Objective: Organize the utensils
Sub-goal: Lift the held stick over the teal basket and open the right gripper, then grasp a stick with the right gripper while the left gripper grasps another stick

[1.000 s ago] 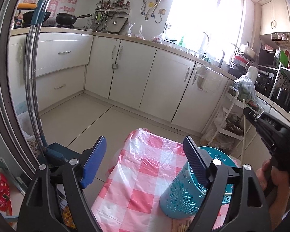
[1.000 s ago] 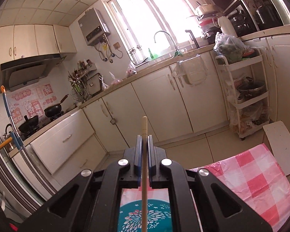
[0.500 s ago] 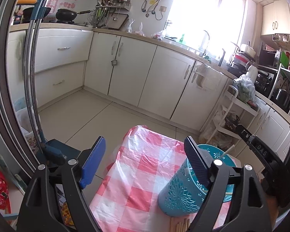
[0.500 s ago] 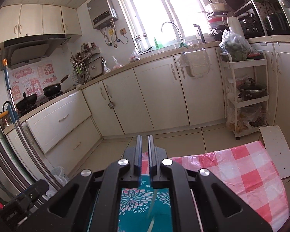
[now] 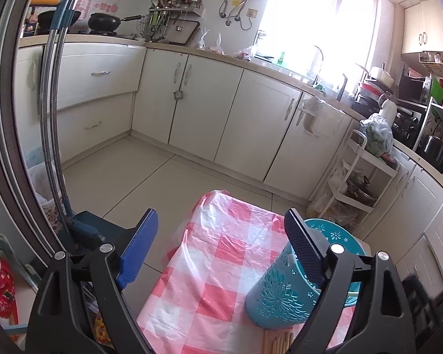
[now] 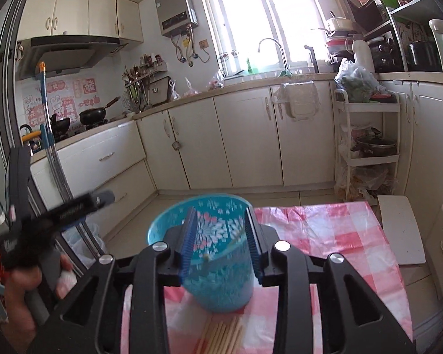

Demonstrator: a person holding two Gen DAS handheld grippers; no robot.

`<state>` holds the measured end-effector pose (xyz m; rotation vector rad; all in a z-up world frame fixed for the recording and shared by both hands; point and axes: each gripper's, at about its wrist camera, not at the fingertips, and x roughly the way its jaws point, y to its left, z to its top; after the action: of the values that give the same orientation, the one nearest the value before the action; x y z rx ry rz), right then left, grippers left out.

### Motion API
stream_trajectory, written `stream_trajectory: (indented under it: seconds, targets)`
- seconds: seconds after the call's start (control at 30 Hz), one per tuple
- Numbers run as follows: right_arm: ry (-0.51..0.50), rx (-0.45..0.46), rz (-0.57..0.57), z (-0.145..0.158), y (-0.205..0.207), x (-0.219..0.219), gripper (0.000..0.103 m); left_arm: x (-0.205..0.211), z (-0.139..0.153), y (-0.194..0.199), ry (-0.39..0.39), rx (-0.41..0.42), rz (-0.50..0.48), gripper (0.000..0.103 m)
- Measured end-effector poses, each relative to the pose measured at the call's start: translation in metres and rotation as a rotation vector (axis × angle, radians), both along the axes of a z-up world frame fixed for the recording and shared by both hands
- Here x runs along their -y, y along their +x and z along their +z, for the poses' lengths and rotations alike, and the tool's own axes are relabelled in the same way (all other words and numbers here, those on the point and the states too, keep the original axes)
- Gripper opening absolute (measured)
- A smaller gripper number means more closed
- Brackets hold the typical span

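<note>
A teal perforated utensil holder (image 6: 218,253) stands on the pink checked tablecloth (image 6: 339,236). A wooden chopstick (image 6: 221,247) leans inside it. Several more chopsticks (image 6: 221,336) lie on the cloth in front of the holder. My right gripper (image 6: 220,244) is open and empty, its jaws on either side of the holder's rim. In the left wrist view the holder (image 5: 280,289) sits by my right finger. My left gripper (image 5: 221,244) is open and empty above the cloth (image 5: 209,265). The chopstick pile (image 5: 280,343) shows at the bottom edge.
The table's far edge drops to the tiled floor (image 5: 133,171). A mop and dustpan (image 5: 73,224) stand at left. White cabinets (image 6: 245,135) line the far wall. A white rack (image 6: 369,153) stands at right. A white board (image 6: 398,230) lies beside the table.
My right gripper opened and let the chopstick fall into the holder, then drew back and lowered. The left gripper tilted down slightly and stayed open.
</note>
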<state>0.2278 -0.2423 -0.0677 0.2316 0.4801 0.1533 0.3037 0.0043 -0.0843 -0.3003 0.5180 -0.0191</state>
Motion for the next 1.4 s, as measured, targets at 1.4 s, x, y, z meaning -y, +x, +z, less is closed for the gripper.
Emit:
stream_trajectory:
  seconds: [1.4]
  targets:
    - [-0.029, -0.485, 0.030, -0.139, 0.017, 0.027, 0.007, 0.091, -0.125, -0.034, 0.369, -0.502, -0.342, 0.082]
